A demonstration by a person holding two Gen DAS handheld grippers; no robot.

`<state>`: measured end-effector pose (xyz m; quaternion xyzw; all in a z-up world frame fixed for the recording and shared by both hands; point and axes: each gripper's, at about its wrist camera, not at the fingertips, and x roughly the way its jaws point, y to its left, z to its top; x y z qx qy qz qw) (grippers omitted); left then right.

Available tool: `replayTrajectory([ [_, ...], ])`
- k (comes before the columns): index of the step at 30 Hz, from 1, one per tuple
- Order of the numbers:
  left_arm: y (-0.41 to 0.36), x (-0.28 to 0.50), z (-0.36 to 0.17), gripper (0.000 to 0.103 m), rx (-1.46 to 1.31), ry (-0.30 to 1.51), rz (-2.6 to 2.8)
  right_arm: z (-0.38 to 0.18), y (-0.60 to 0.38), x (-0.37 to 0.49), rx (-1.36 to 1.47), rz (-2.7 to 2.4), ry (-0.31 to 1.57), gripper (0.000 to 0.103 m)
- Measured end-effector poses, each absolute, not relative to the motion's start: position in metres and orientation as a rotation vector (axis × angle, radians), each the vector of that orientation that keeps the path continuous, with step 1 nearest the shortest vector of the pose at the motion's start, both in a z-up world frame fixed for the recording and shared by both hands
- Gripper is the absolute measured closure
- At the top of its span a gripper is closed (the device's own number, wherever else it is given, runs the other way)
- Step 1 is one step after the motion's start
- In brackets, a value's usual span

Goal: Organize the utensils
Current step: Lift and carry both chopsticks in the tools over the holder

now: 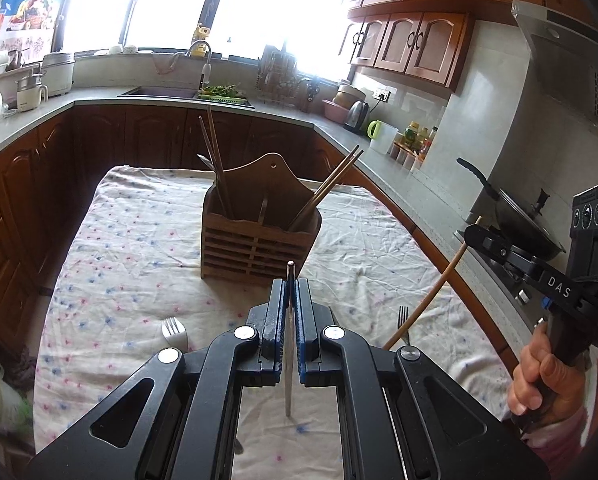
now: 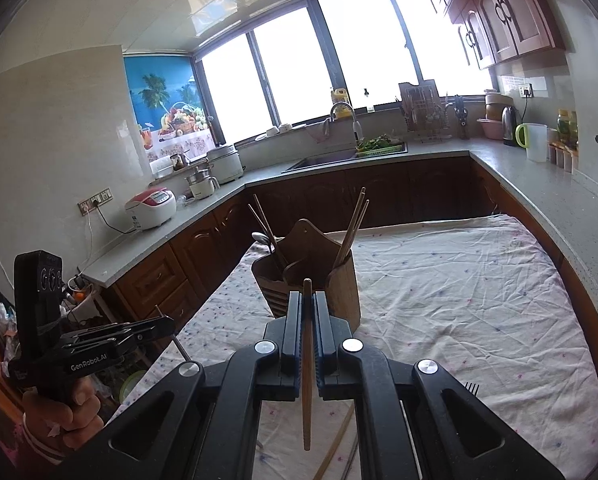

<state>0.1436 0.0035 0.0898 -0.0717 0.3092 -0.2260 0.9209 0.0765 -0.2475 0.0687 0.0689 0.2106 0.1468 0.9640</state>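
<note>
two utensils pinched and raised, caddy ahead

the left gripper (image 1: 290, 308) was clamped on a thin metal utensil (image 1: 289, 360) — a slim grey shaft running up between the blue pads, its tip poking just past the fingertips and its lower end hanging over the cloth. which kind of utensil it was could not be told; only the shaft showed. the right gripper (image 2: 307, 312) was likewise clenched, on a wooden chopstick (image 2: 307, 380) standing nearly upright between its pads.

both pieces looked light and stiff. the metal one was likely slick, so a hold near mid-length, square across the pads, would probably keep it from swivelling. the chopstick should offer more friction but, being long and thin, would pivot easily if pinched near one end.

ahead of both stood the wooden caddy (image 1: 255, 240), slatted in front and split into compartments, with chopsticks leaning in the left and right sections and a metal handle in the middle one. it sat on a flowered tablecloth (image 1: 131, 248) covering the table. on the cloth near the left gripper lay a white fork (image 1: 173, 330), and to the right a metal fork (image 1: 403, 320); another chopstick seemed to lie beneath the right gripper. beyond were the counters, sink and bright windows.
</note>
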Motion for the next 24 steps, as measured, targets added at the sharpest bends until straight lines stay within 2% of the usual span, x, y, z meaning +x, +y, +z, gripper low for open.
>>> replayTrajectory([
  [24, 0.032, 0.182, 0.139, 0.099, -0.167, 0.504, -0.393, 0.102, -0.244, 0.115, 0.157, 0.297, 0.342, 0.098],
])
